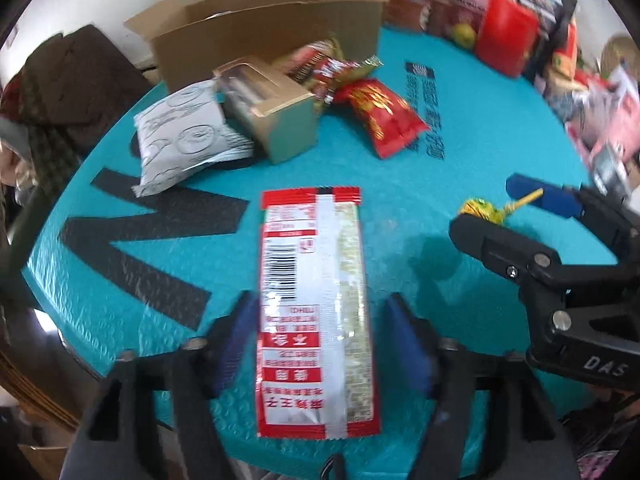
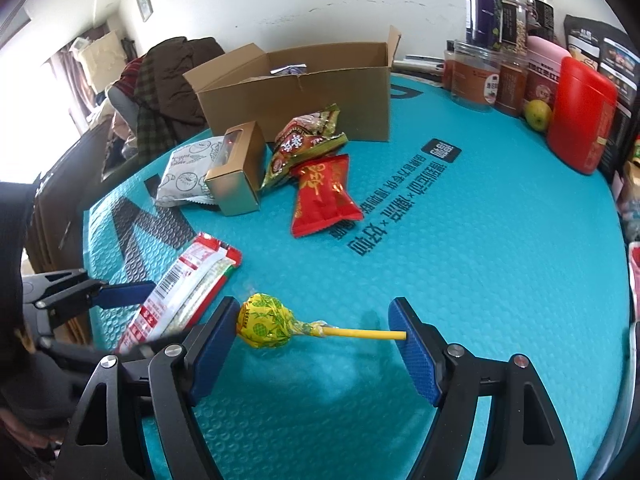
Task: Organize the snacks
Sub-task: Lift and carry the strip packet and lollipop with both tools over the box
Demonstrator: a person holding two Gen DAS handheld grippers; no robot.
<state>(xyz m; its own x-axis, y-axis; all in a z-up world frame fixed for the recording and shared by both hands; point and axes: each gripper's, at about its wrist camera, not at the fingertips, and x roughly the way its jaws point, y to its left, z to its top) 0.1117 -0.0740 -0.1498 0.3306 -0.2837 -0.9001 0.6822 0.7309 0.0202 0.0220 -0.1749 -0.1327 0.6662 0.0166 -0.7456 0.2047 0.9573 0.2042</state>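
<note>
Teal mat (image 2: 480, 260) covers one round table. Far back stands one open box (image 2: 296, 92). Near the box lie five snacks in a heap: one white bag (image 2: 188, 172), one gold carton (image 2: 240, 172), two shiny packs (image 2: 308, 140) and one red pack (image 2: 324, 196). One long red-and-white packet (image 1: 316, 312) lies flat between the left gripper (image 1: 320, 344) pads, which are spread apart and not touching it. One yellow lollipop (image 2: 268, 322) lies between the wide-apart pads of the right gripper (image 2: 316, 344). One red tin (image 2: 580, 116) stands far right.
</note>
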